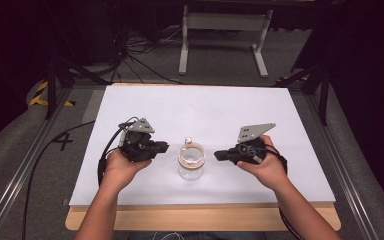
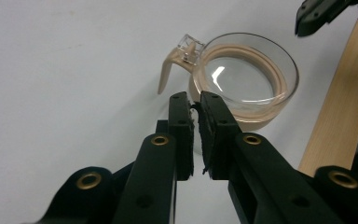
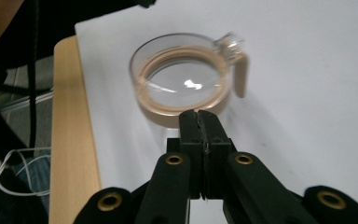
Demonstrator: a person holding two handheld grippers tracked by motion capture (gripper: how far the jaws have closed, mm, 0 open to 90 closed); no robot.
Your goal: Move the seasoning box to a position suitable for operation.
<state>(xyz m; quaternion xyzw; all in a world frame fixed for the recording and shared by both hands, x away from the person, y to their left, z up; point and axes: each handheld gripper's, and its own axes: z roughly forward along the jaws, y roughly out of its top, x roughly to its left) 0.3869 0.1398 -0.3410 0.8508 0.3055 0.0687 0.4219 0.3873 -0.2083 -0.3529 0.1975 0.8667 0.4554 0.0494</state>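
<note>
A clear jar [image 1: 190, 161] with a tan seal ring and clasp stands near the front middle of the white sheet [image 1: 200, 107], between the two grippers. Left gripper [image 1: 163, 146]: jaws nearly together, a thin gap, nothing held, tips just beside the jar. Right gripper [image 1: 218, 155]: jaws pressed together, empty, tips just short of the jar.

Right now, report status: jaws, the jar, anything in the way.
Left gripper and right gripper flank the clear jar, jaws shut, empty. Jar upright on the white board, tan clasp hanging loose. Nothing between.
</note>
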